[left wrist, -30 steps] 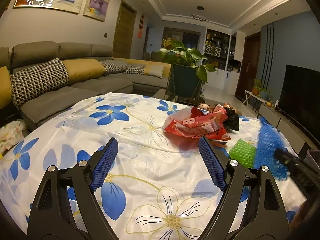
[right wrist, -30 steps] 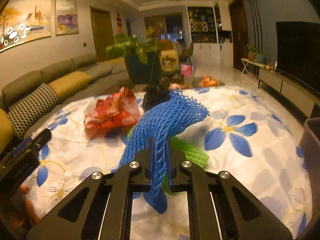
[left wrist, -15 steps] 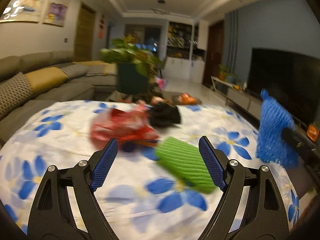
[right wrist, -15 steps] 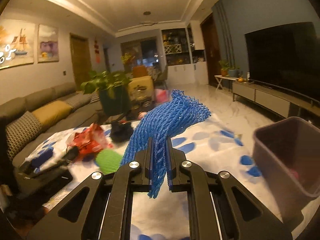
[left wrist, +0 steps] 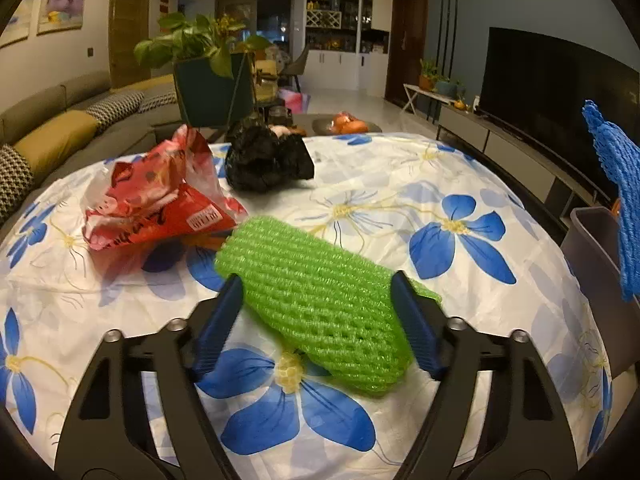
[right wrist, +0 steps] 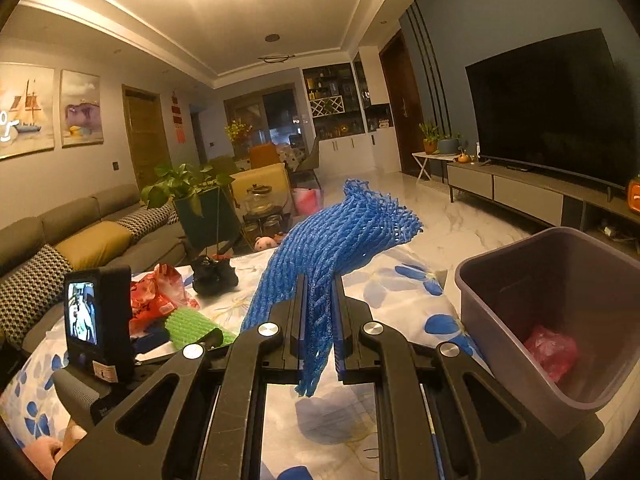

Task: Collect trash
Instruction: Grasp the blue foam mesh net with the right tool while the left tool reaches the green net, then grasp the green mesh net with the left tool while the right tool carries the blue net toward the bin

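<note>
Left wrist view: left gripper [left wrist: 318, 292] is low over the table [left wrist: 400, 184], which is covered in a white cloth with blue flowers. The green foam net [left wrist: 312, 296] lies on the cloth between its two blue pads [left wrist: 218, 320]. Jaws have just been closing in on the net; both pads sit right at its sides, but I can't tell whether they press yet. Behind the net lies a crumpled red wrapper [left wrist: 156, 200], and past that a black bag [left wrist: 266, 160], both on the cloth. The blue foam net [left wrist: 616, 184] hangs at the right edge above the grey bin [left wrist: 592, 256], which stands just off the table's right side.

Right wrist view: right gripper [right wrist: 318, 320] is nearly closed, clamped on the blue foam net [right wrist: 332, 240]. The net sticks up and fans out past the fingertips, with a short tail hanging below. It's held in the air over the table edge, left of the grey bin [right wrist: 520, 280]. The bin has a piece of red trash [right wrist: 550, 350] at the bottom. At far left, the other gripper's camera body [right wrist: 98, 312] with its lit screen, the green foam net [right wrist: 192, 324] beside it, red wrapper [right wrist: 160, 296] and black bag [right wrist: 212, 274] further back.
</note>
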